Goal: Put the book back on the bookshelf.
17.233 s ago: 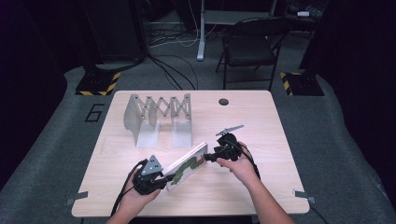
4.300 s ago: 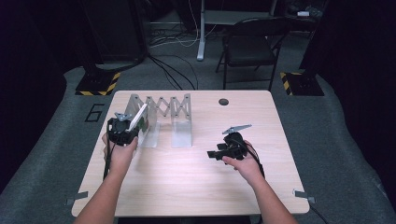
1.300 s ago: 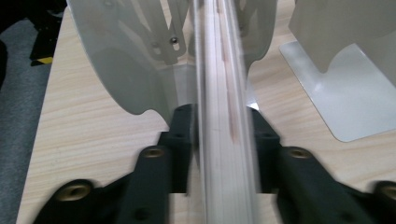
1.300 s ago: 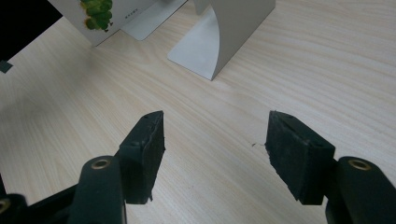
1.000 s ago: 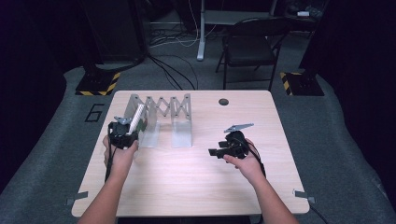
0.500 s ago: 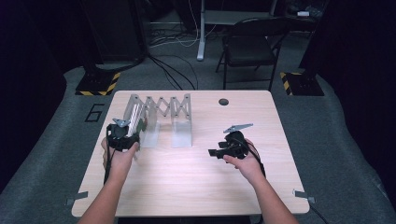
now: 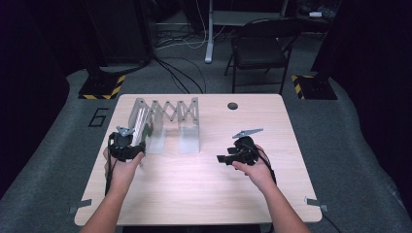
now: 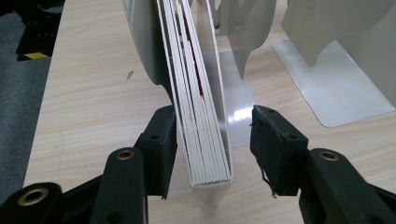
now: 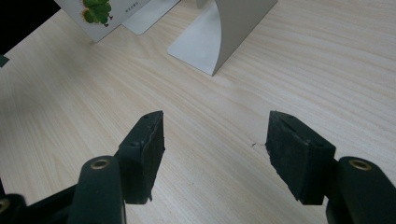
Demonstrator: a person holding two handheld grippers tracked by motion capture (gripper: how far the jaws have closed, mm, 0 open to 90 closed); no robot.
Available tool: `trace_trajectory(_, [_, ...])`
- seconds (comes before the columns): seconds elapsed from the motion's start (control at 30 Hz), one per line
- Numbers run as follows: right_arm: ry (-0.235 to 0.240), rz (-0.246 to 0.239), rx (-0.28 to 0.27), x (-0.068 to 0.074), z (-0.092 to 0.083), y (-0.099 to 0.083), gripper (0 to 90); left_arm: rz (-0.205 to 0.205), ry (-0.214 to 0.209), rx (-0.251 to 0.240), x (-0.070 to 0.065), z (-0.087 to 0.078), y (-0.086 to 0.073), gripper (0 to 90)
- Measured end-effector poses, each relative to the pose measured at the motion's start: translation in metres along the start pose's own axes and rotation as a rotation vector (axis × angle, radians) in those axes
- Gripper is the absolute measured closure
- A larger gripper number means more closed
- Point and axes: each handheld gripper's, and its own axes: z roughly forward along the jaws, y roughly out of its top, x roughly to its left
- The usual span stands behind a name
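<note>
Left gripper view: left gripper (image 8: 212, 149) just opening, white ridged book (image 8: 198, 116) between jaws, unpressed.

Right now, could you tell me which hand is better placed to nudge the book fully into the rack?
The left. Its tool straddles the book standing in the rack, jaws just opened off it. The right tool is open over bare table, apart from the rack.
</note>
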Motion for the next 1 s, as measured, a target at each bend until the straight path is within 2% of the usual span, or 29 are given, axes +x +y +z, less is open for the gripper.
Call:
trace_trajectory(0.13, [-0.004,0.001,0.002,-0.001,0.000,0.000,37.0,-0.002,-0.011,-0.015,0.002,-0.005,-0.002,51.2])
trace_trajectory(0.4, [-0.005,-0.004,0.003,0.000,0.000,0.000,36.9,-0.007,-0.037,-0.011,0.006,-0.018,-0.002,49.2])
trace_trajectory(0.5, [-0.006,-0.001,0.003,0.000,0.000,0.000,36.9,-0.022,-0.052,-0.017,0.006,-0.021,-0.002,48.6])
trace_trajectory(0.53, [-0.006,0.000,0.003,0.000,0.000,0.000,36.9,-0.007,-0.054,-0.016,0.007,-0.023,-0.002,48.5])
trace_trajectory(0.67, [-0.005,0.000,0.001,-0.001,0.000,0.000,36.9,-0.016,-0.073,-0.022,0.007,-0.028,-0.001,48.3])
trace_trajectory(0.87, [-0.006,-0.001,0.002,0.000,0.000,0.000,36.9,-0.003,-0.089,-0.041,0.004,-0.039,0.000,47.3])
trace_trajectory(1.0, [-0.007,-0.002,0.003,0.000,0.000,0.000,36.9,0.022,-0.097,-0.041,0.002,-0.044,0.000,47.0])
